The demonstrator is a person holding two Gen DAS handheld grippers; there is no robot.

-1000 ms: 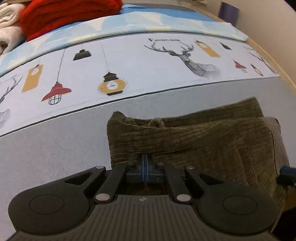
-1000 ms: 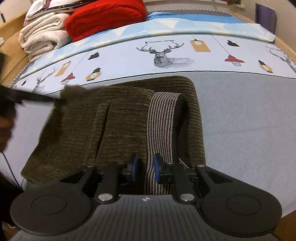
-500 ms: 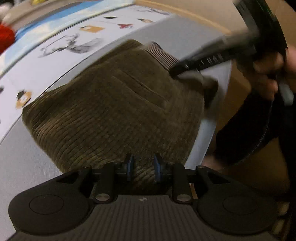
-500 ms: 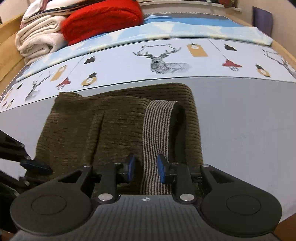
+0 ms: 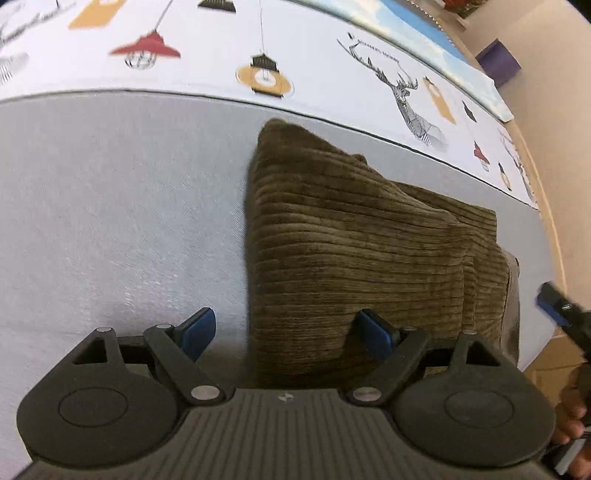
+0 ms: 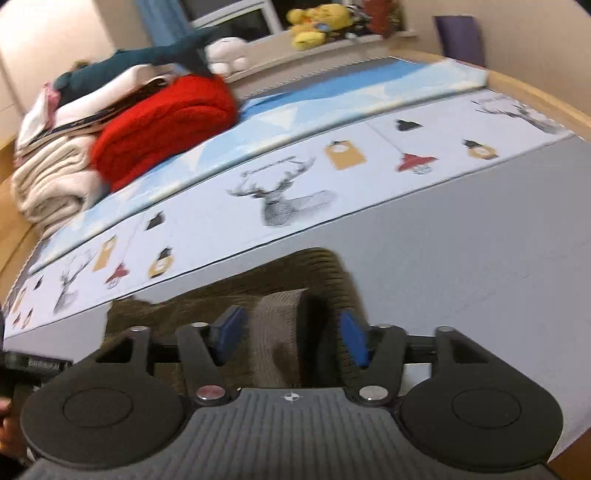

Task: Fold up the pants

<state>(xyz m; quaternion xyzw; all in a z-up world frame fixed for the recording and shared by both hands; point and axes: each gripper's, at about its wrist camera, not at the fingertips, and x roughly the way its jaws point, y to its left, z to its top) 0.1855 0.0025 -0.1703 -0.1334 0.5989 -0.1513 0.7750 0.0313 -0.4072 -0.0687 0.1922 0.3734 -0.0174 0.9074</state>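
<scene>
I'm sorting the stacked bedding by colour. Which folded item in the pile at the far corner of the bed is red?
The chunky knitted blanket at the pile's near edge is red. The folded blankets beside it are cream, and the plush toy lying on top is dark teal.

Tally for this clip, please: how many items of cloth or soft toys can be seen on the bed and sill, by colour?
Brown: 1, pants
Red: 1, blanket
Cream: 1, blanket
Teal: 1, shark toy
Yellow: 1, plush toy
White: 1, plush toy
Total: 6

Our left gripper [image 5: 284, 330] and right gripper [image 6: 291, 334], earlier pinching the pants [image 5: 354, 258], now spread, jaws opening, cloth loose between them.
</scene>
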